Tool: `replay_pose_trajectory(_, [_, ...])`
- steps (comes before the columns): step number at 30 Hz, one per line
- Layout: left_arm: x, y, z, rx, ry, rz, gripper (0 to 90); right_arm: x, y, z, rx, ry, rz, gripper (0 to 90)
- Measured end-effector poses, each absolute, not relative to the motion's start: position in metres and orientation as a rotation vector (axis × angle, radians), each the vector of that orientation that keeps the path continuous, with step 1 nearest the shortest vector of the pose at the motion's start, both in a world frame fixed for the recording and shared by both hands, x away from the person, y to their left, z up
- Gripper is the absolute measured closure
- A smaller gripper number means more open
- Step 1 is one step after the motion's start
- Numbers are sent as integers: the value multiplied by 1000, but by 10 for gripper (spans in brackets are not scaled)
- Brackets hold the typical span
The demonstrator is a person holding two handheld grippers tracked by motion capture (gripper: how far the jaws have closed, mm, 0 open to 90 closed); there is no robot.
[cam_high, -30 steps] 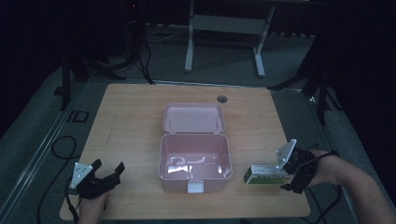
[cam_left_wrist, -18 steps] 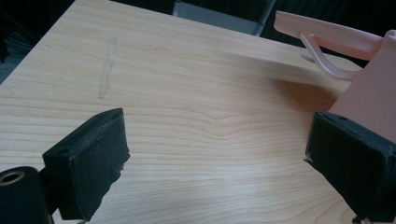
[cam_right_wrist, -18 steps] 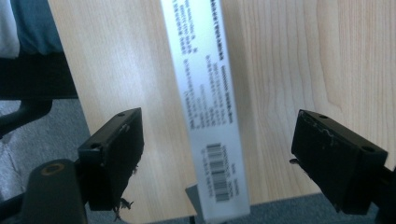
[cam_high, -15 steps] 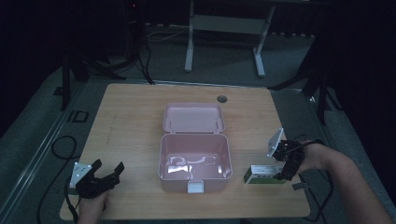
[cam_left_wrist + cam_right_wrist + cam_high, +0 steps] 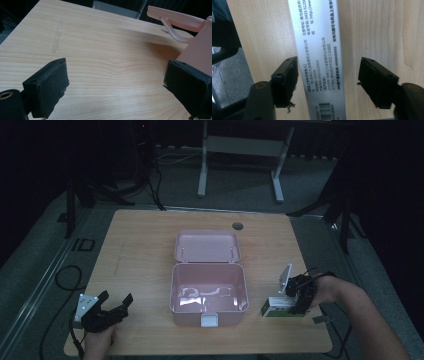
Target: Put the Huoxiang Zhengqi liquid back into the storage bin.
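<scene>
— While the right gripper [image 5: 328,82] is straddling the small printed carton [image 5: 278,307] on the table [image 5: 145,245], its jaws have just been closing — one pad near an edge, the other clear; nothing's lifted.

— And the left gripper [image 5: 116,303]?

— Lying open, idle; the pink box [image 5: 209,292] is sitting open, awaiting the carton.
</scene>
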State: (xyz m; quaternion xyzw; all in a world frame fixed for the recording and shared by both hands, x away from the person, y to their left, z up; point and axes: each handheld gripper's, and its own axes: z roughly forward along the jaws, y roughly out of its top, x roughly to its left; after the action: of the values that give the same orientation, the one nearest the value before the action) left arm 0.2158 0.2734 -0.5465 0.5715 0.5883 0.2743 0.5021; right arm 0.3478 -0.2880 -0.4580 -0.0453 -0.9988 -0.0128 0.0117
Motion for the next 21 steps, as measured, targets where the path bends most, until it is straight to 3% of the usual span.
replay_pose_trajectory(12, [216, 273, -546, 1385, 1418, 667, 59, 347, -283, -453, -54, -3125, -14, 454])
replay_pose_trajectory(18, [216, 273, -547, 1385, 1421, 666, 59, 344, -279, -454, 28, -3123, 7, 597])
replay_pose_trajectory(21, [216, 273, -547, 1385, 1423, 666, 58, 343, -279, -454, 68, -3126, 6, 616])
